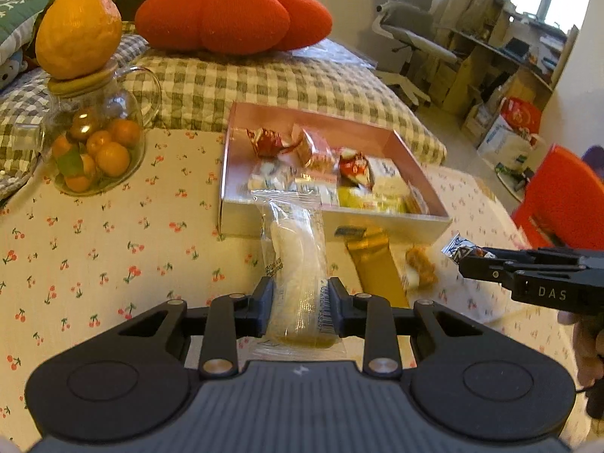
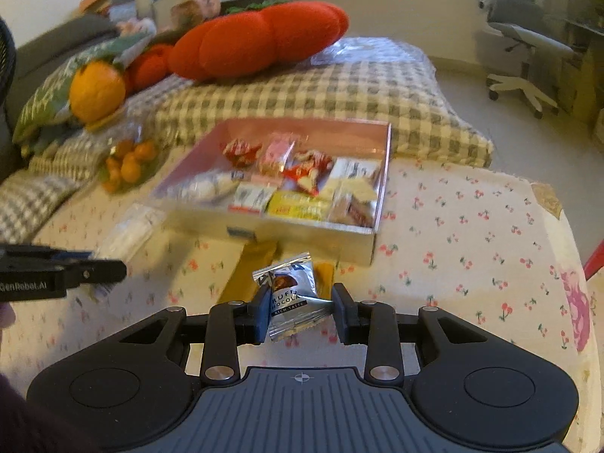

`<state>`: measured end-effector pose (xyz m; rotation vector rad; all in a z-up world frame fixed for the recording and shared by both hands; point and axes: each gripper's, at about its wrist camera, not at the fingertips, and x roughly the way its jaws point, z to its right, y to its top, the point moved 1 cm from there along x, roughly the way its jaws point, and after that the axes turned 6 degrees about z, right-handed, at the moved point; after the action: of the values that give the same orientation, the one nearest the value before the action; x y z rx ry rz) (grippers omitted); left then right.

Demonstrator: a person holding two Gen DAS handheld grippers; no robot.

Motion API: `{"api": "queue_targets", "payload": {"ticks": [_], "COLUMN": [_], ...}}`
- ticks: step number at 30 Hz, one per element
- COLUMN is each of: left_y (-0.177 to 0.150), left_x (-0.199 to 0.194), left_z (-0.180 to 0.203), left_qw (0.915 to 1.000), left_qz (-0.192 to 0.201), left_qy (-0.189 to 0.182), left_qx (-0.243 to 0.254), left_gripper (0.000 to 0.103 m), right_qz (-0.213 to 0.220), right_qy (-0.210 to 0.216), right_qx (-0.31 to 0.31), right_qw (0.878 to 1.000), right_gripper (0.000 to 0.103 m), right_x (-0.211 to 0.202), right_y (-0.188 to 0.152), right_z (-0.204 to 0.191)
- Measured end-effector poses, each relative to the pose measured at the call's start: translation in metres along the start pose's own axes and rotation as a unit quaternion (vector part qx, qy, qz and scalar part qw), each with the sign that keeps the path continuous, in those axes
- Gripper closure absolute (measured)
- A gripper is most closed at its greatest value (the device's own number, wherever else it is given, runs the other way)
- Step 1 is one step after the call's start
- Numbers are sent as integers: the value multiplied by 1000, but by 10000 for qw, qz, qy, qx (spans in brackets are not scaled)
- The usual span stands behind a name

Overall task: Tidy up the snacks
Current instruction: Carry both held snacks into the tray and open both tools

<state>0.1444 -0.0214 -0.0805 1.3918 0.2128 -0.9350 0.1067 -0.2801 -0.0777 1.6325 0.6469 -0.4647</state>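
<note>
Standing at the far left of the bench (image 1: 113, 234), a glass jar (image 1: 94, 143) of small oranges carries a big yellow citrus fruit (image 1: 77, 30) on its lid. Behind it, on the checked bed cover (image 1: 264, 83), lies a red tomato-shaped cushion (image 1: 234, 15).

Near the middle, the left tongs (image 1: 300, 298) are closed on a long clear-wrapped snack (image 1: 298, 260), whose far end reaches up to the near wall of the pink box (image 1: 377, 222). That box sits on the cherry-print cloth and holds a jumble of wrapped snacks (image 1: 332, 173) in red, white and yellow wrappers. Just in front of the box lie a flat yellow-brown packet (image 1: 373, 260) and, to its right, a small orange-brown snack (image 1: 421, 266).

Further right, the right tongs (image 2: 302, 311) grip a silver chocolate packet (image 2: 292, 298); the left pad presses on it and the right pad touches its crinkled corner. The packet hangs tilted, clear of the cloth, in front of the box's near wall. In the left wrist view those tongs enter from the right edge, with a hand (image 1: 589, 347) behind them.
</note>
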Motion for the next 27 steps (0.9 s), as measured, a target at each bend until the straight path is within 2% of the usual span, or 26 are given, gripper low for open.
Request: {"api": "queue_targets", "payload": {"ticks": [5, 14, 20, 27], "left_y": [23, 57, 65, 66], "left_x": [12, 53, 83, 109], "left_z": [4, 10, 10, 1], "left_qw": [9997, 9997, 9992, 9983], "left_qz": [55, -53, -271, -345], "left_qy": [77, 97, 142, 432], "left_qx": [-209, -218, -252, -204], "left_gripper": [75, 75, 76, 76], "right_qz": [185, 398, 439, 282], "right_qy": [59, 236, 440, 301], "right_qx": [405, 1094, 1602, 1687], "right_qw": [9990, 9929, 9851, 9848], "right_gripper": [71, 71, 71, 70], "right_x": [10, 29, 47, 69], "right_y": [17, 32, 35, 29], "right_z": [4, 16, 27, 33]}}
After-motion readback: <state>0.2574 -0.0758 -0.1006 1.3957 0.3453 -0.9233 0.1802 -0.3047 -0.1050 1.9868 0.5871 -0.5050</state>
